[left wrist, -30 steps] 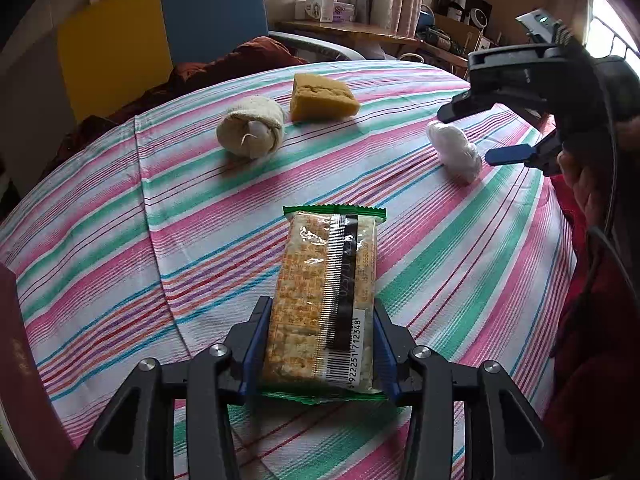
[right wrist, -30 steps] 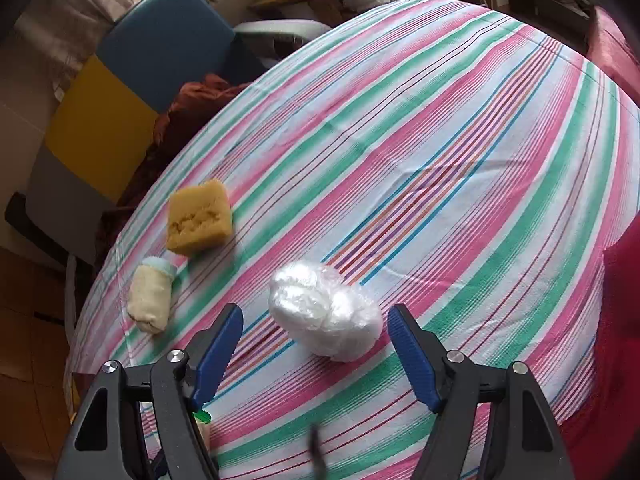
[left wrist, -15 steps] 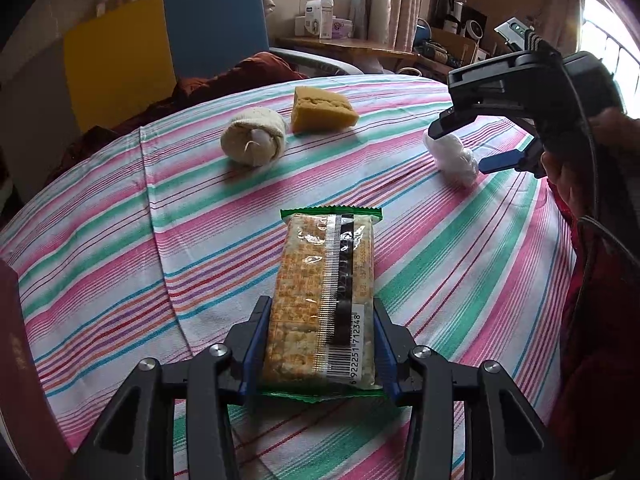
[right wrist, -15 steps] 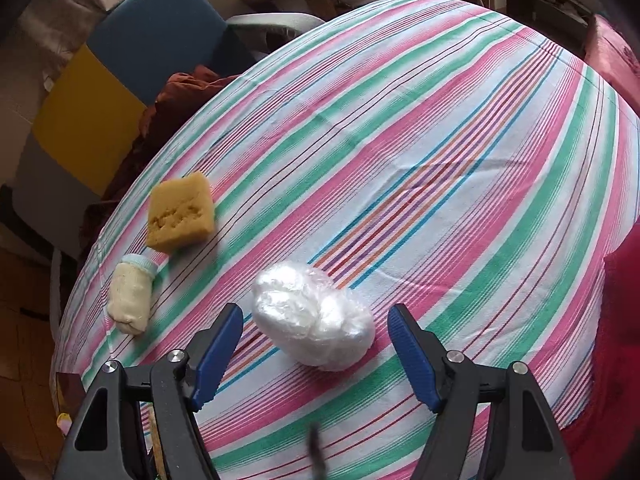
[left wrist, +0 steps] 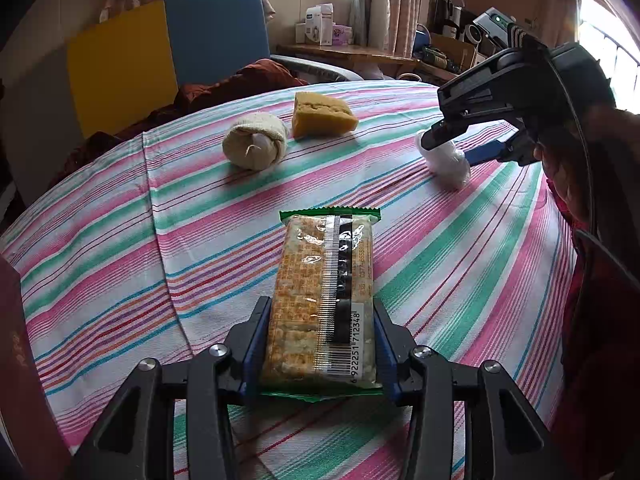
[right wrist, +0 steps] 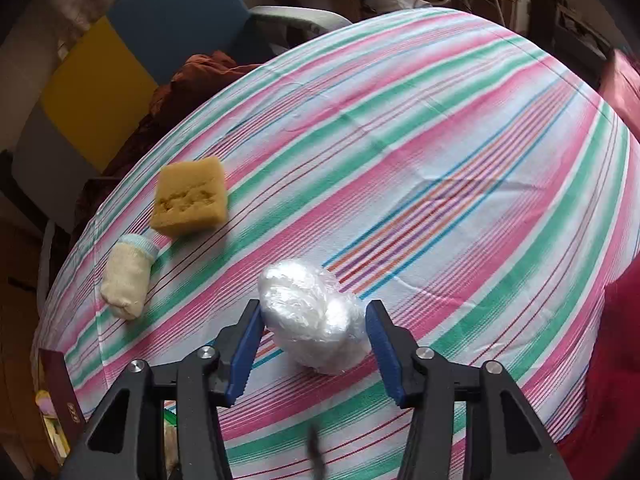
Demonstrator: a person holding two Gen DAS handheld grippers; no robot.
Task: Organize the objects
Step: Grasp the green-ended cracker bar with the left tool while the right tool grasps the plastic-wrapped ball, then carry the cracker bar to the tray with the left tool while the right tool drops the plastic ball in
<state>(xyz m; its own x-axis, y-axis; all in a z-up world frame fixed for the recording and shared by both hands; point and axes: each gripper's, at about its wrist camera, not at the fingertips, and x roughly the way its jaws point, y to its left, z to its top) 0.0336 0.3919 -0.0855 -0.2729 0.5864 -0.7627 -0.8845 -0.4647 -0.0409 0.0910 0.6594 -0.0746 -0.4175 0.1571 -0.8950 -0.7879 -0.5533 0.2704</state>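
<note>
Gripping cracker pack (left wrist: 324, 300) in left tool (left wrist: 320, 344), we are straddling plastic-wrapped bundle (right wrist: 312, 316) with right tool (right wrist: 316, 344), jaws apart; sponge (right wrist: 190, 196), cloth roll (right wrist: 128, 276) upper left, unsorted.

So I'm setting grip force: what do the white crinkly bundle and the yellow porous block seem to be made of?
The white crinkly bundle looks like balled thin plastic film: glossy, translucent, full of creases. The yellow porous block looks like foam sponge: matte, pitted with open holes. Both probably squash easily, though the bundle's core is hidden.

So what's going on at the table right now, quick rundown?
Left gripper shut on cracker packet. Right gripper open, fingers either side of the plastic-wrapped bundle. Sponge and sock roll clear of both.
</note>
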